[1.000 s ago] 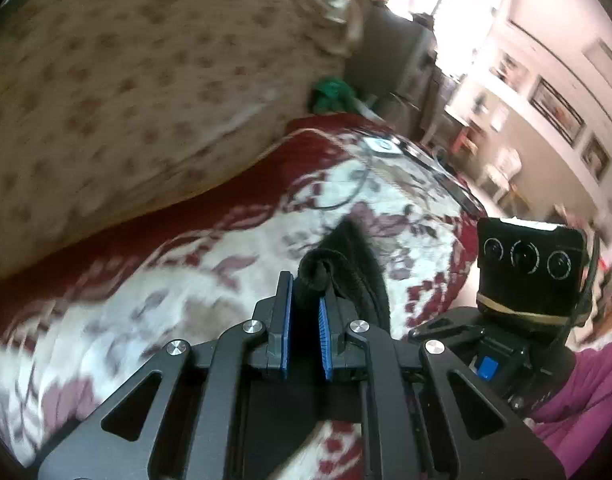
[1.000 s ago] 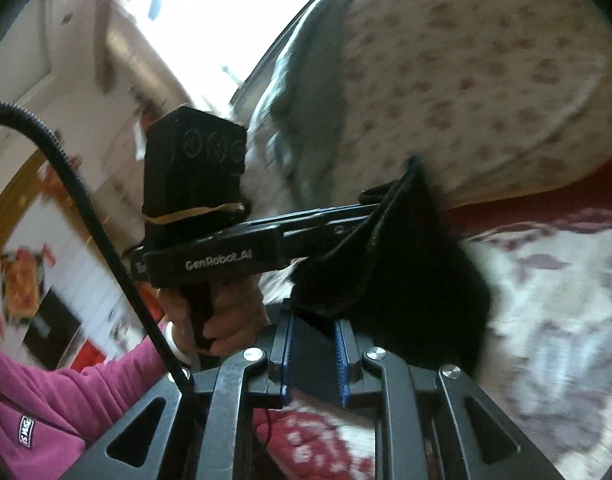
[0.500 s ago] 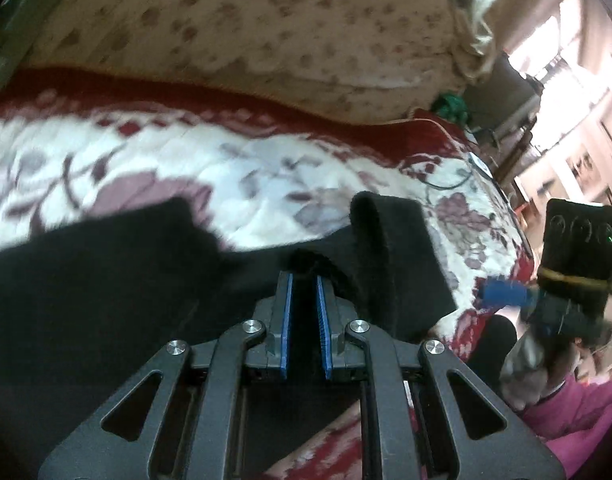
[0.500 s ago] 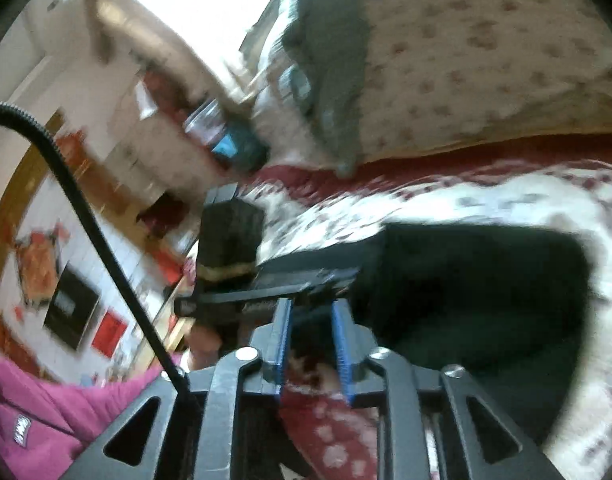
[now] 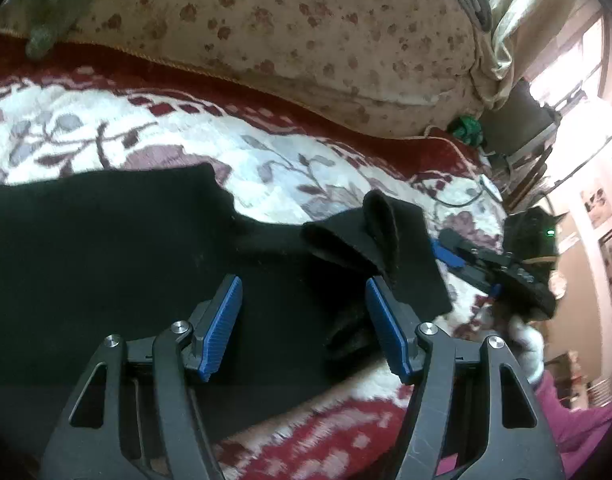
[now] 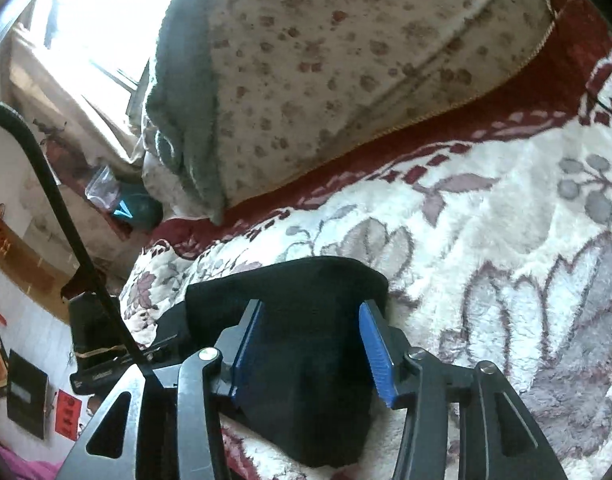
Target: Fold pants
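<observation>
The black pants point(image 5: 118, 264) lie on a floral white and red blanket point(image 5: 146, 136). In the left wrist view they spread to the left, with a rumpled, partly upright fold point(image 5: 380, 240) at the right end. My left gripper point(image 5: 302, 292) is open just above the pants, holding nothing. In the right wrist view the pants' end point(image 6: 306, 320) lies under my right gripper point(image 6: 310, 316), which is open with its jaws on either side of the cloth. The right gripper also shows in the left wrist view point(image 5: 498, 268), beside the fold.
A spotted beige cushion point(image 5: 306, 32) runs along the back of the blanket point(image 6: 506, 240); it also shows in the right wrist view point(image 6: 346, 60). A grey-green cloth point(image 6: 186, 100) hangs over its end. A black cable point(image 6: 58, 200) crosses the left. Furniture and framed pictures point(image 5: 610, 260) stand beyond the bed.
Both grippers lowered the pants' end onto the blanket and then opened, letting the cloth go. The pants now lie doubled over.
</observation>
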Motion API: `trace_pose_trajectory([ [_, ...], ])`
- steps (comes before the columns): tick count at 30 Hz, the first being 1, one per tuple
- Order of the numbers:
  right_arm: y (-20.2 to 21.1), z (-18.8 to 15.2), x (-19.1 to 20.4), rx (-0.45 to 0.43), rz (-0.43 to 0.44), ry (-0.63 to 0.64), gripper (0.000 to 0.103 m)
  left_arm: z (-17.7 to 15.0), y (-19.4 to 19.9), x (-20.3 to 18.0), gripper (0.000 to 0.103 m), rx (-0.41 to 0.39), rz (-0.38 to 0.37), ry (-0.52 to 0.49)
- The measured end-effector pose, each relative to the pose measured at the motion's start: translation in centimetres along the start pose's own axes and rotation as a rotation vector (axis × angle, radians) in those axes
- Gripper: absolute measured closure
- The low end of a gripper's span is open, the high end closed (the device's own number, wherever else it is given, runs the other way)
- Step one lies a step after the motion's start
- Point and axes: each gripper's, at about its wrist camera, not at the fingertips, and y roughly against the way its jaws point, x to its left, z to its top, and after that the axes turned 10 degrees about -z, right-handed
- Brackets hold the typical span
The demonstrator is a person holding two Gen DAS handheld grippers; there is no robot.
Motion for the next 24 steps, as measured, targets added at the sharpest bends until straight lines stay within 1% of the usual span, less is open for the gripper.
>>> trace_pose_trajectory([
  [3,-0.6,0.0,0.0,0.014,-0.007,0.008,0.055,-0.1,1.2,0.4,0.039,-0.035,-0.050,0.038],
  [6,-1.1,0.0,0.2,0.013,-0.020,0.021,0.053,0.0,1.7,-0.2,0.037,-0.061,-0.048,0.021],
  [7,-1.4,0.0,0.2,0.012,-0.019,0.017,0.052,0.1,1.6,-0.5,0.033,-0.063,-0.039,0.005],
  [8,-1.5,0.0,0.2,0.012,-0.018,0.014,0.051,0.2,1.3,-0.7,0.032,-0.060,-0.032,0.002],
  [11,-1.6,0.1,0.2,0.013,-0.017,0.013,0.051,0.4,-0.4,-1.0,0.032,-0.032,0.011,-0.002],
  [13,-1.5,0.1,0.1,0.017,-0.014,0.007,0.051,0.3,-1.8,-1.1,0.032,0.000,0.062,-0.011],
  [16,-1.5,0.1,0.0,0.026,-0.008,0.004,0.051,-0.2,-3.0,-1.6,0.032,0.008,0.119,-0.052],
  [17,-1.5,0.0,0.0,0.027,-0.007,0.004,0.051,-0.3,-3.3,-1.8,0.032,0.010,0.122,-0.060],
  [20,-1.7,0.0,-0.3,0.028,-0.004,-0.001,0.051,-0.2,-4.8,-2.6,0.032,0.046,0.114,-0.087],
  [24,-1.9,-0.1,-0.6,0.032,-0.010,-0.011,0.051,-0.2,-6.6,-4.1,0.032,0.060,0.143,-0.140],
])
